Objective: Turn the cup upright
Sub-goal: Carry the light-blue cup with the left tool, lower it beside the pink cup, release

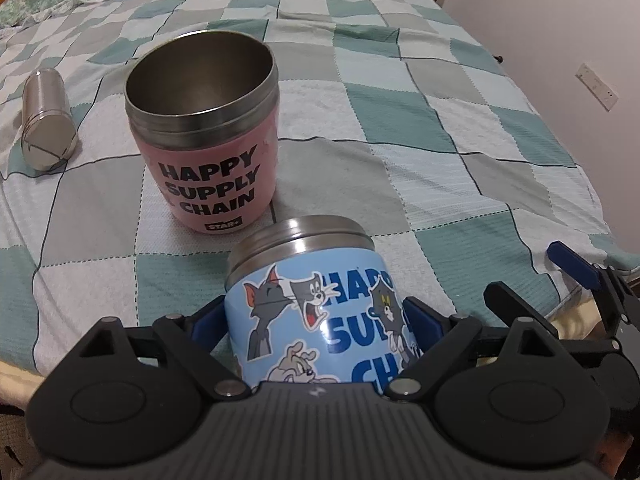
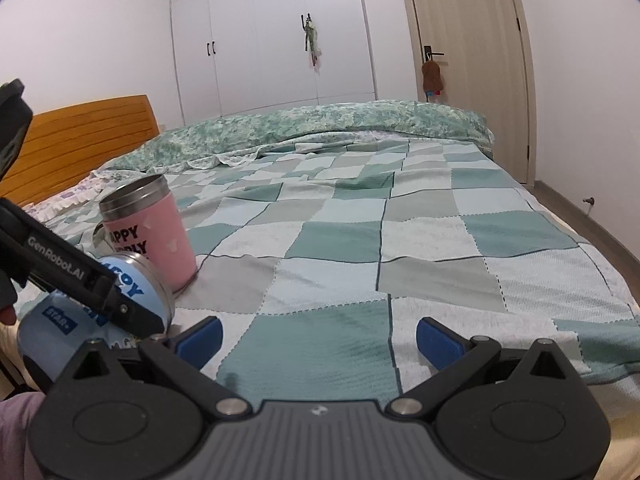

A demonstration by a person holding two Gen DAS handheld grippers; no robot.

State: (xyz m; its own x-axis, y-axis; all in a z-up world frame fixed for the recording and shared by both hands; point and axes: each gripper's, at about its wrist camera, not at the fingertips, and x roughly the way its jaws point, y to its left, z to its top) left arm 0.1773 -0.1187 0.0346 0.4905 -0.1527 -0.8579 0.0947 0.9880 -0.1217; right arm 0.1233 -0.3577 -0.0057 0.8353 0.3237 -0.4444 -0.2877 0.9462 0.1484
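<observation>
Left wrist view: left tongs [image 1: 316,320] clenched on blue cup [image 1: 316,304], blue pads pressed to both sides of its body. Cup tilted, steel-rimmed end pointing away from the camera toward the bed [image 1: 440,168], cartoon stickers and blue lettering facing up. Pink cup [image 1: 206,156] upright just beyond, open mouth up, black "HAPPY SUPPLY CHAIN" lettering readable; narrow gap between the two cups. Steel cylinder [image 1: 46,120] lying on its side far left on the checked blanket, well apart from both cups. Right tongs [image 1: 592,280] visible at right edge, partly cut off.

Right wrist view: right tongs [image 2: 318,338] released, blue pads spread wide over the blanket, nothing between them. Blue cup [image 2: 60,320] at lower left, lying over on its side, steel end toward the pink cup [image 2: 154,228], black arm of left tongs [image 2: 120,308] across it. Pink cup upright behind it. Wardrobe [image 2: 272,40] and door [image 2: 468,60] beyond the bed.
</observation>
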